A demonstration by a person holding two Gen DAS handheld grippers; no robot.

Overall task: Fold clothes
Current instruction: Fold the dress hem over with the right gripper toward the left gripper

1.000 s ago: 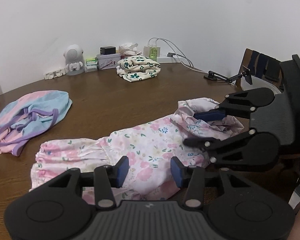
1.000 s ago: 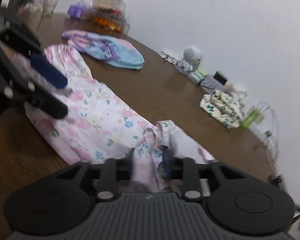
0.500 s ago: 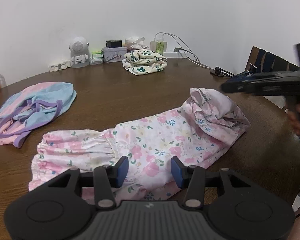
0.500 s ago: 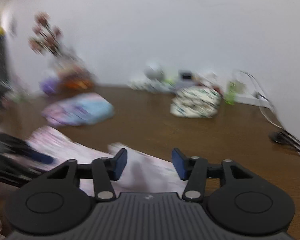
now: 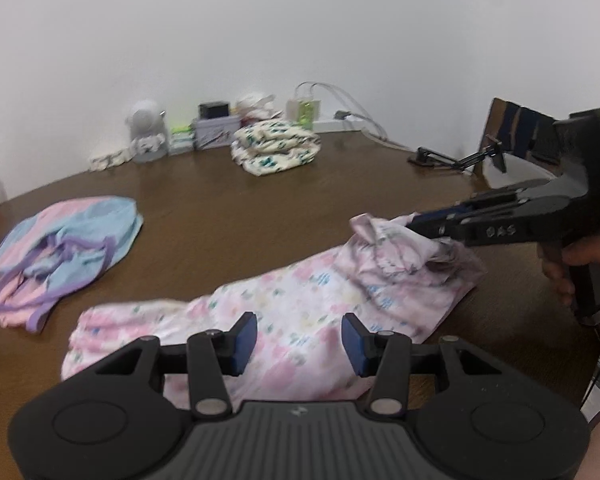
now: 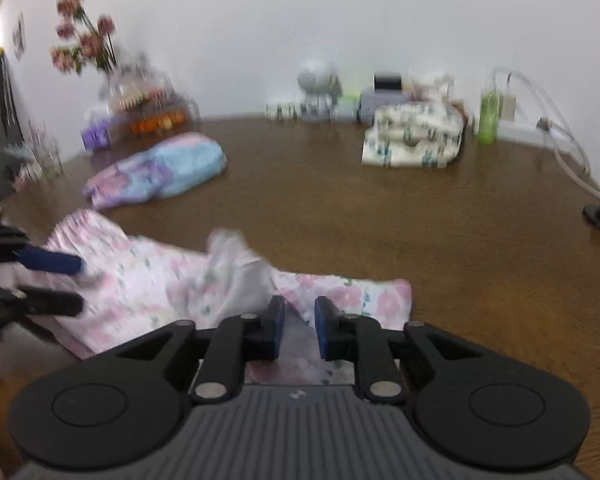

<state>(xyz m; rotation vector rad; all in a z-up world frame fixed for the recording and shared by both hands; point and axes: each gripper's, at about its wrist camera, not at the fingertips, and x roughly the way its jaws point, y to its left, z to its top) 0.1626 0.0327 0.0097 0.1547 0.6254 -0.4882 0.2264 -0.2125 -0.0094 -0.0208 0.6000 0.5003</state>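
Along the near edge of the tabletop (image 5: pixel 260 216), the left wrist view showed the pink floral garment (image 5: pixel 284 312) lying stretched out, its right end bunched into a soft heap. The left gripper (image 5: pixel 299 338) hovered over the garment's near hem, its fingers (image 5: pixel 245 338) partly apart and holding nothing. The right gripper (image 5: pixel 436 229) reached into the bunched end, its fingers closing, with cloth apparently between them. The fabric looked thin, light and limp; it would likely sag and slide unless taken at a hem or corner.

In the right wrist view, the right gripper (image 6: pixel 299 328) had its fingers (image 6: pixel 277 330) narrowing around a raised fold of the garment (image 6: pixel 236 280); whether the pads already pressed it was unclear. The left gripper (image 6: pixel 66 284) showed at the left edge.

Well apart lay a blue and pink garment (image 6: pixel 160 170) toward the far left and a folded cream floral piece (image 6: pixel 412 136) near the far edge, beside small clutter and cables (image 6: pixel 568 140). Nothing seemed to block the fold.
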